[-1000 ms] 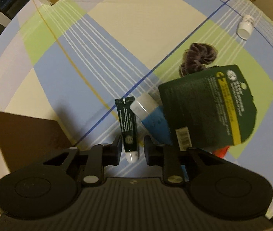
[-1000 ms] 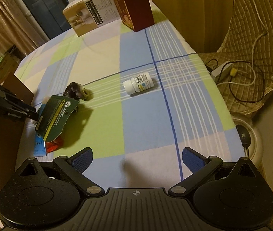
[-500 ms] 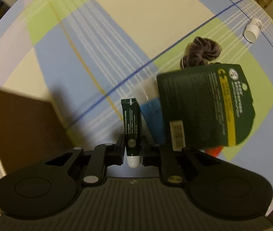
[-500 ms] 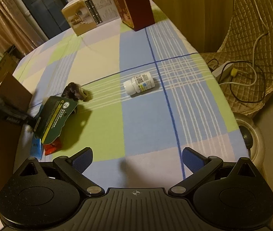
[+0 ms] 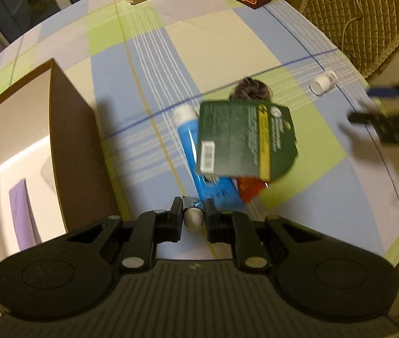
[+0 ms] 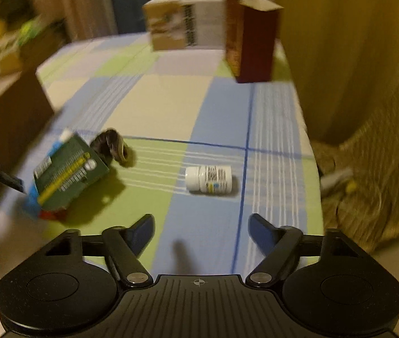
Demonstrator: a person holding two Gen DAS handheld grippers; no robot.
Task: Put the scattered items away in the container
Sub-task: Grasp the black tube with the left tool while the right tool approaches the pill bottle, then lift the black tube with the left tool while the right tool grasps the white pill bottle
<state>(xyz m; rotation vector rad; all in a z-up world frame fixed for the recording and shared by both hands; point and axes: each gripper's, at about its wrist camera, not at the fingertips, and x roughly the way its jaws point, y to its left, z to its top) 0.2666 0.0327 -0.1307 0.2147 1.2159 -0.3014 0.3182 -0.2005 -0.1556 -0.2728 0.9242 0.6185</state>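
Container [image 5: 58, 129], the brown box with its open top, sits at nine o'clock of your left view, with a purple item [image 5: 20, 214] lying inside. Your left gripper [image 5: 194, 218] is clamped tight on a small tube [image 5: 193, 217]; only its white cap end shows between the jaws, up off the checked tablecloth [image 5: 148, 56] and just beside the box wall. At twelve o'clock of that gripper lies the blue tube [image 5: 189, 146], with the green card pack [image 5: 244, 138] resting across it and a red packet [image 5: 251, 187] poking out beneath. The dark scrunchie [image 5: 251, 90] touches the card's far edge. Your right gripper [image 6: 201, 231] hangs spread wide, holding nothing, with the white pill bottle [image 6: 209, 179] on its side at twelve o'clock. Two cartons [image 6: 188, 24] stand at the table's far end; that view is blurred.
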